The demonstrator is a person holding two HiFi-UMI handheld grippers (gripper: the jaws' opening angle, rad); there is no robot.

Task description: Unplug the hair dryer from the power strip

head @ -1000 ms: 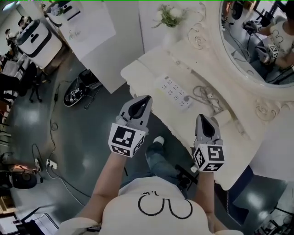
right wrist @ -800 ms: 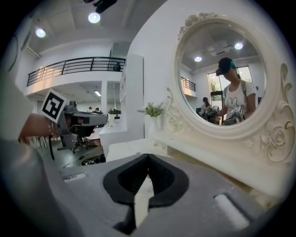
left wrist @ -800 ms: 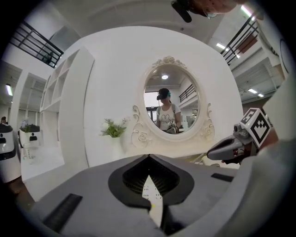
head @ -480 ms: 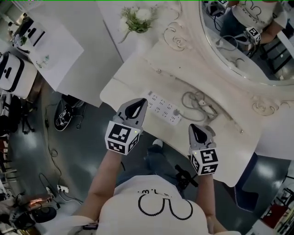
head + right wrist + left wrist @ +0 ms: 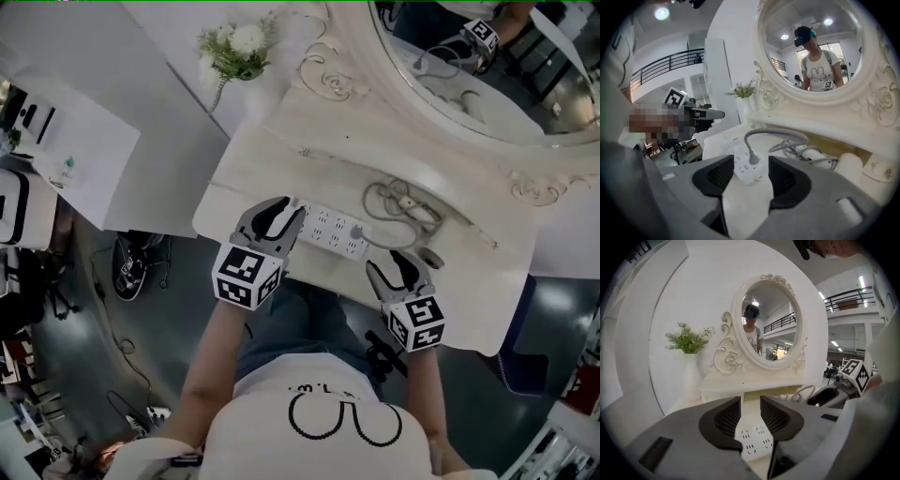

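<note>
Straddling the left end of the power strip (image 5: 328,230), the left gripper (image 5: 279,216) has its jaws partly apart, just opened, and the pads do not appear to press on it. The strip lies lengthwise along the front edge of the table (image 5: 281,159). At its right end stands the hair dryer's plug (image 5: 355,231), directly ahead of the right gripper (image 5: 398,270). That gripper is the nearer one, also just opened and empty.

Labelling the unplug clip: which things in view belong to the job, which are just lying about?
Job: white rectangular power strip; grey plug on grey cord; left tongs, right tongs, jaws just opened, gripping nothing, strip ahead between each pair.
Lying about: green-and-white flowers in white vase; oval white-framed mirror.
</note>
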